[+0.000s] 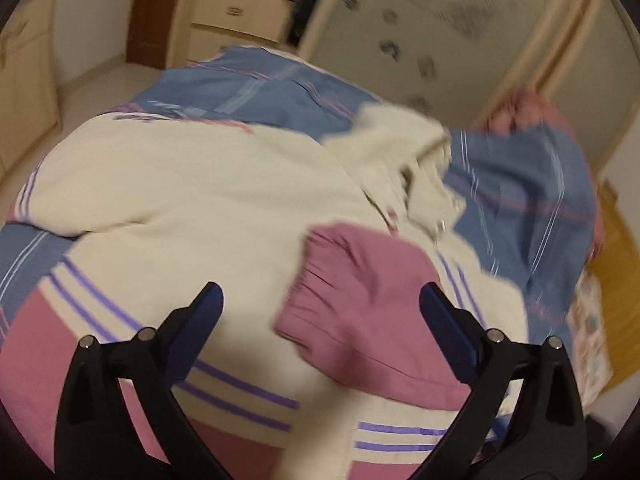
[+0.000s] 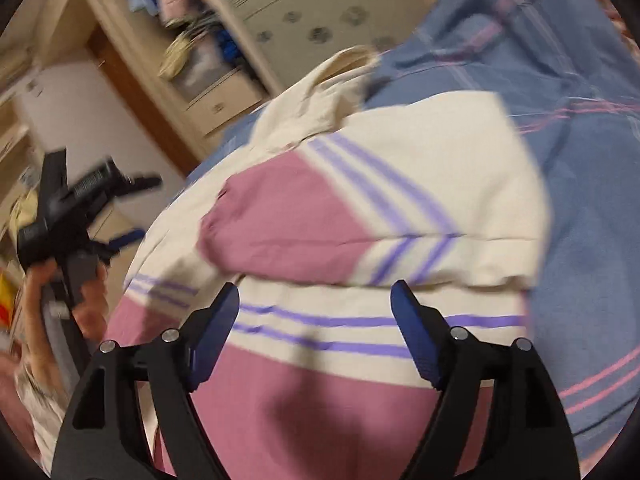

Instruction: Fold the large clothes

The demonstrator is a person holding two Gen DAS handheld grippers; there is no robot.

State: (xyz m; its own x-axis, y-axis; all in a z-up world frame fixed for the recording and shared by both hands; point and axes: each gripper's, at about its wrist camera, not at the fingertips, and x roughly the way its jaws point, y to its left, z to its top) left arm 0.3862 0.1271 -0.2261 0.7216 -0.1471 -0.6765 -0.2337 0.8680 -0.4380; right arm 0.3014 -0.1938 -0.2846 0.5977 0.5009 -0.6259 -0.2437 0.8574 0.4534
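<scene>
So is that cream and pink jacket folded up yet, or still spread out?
Partly folded. The jacket lies on the blue bedcover with one pink-cuffed sleeve laid across its body, hood still out; no neat bundle yet.

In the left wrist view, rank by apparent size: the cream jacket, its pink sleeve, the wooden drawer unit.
1. cream jacket
2. pink sleeve
3. wooden drawer unit, though it is farther off, so its true size is unsure.

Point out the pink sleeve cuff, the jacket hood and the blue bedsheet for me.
pink sleeve cuff (image 1: pixel 320 264): left wrist view, on its gathered end.
jacket hood (image 1: pixel 400 136): left wrist view, on the cream outer fabric.
blue bedsheet (image 2: pixel 580 200): right wrist view, on a bare part beside the jacket.
</scene>
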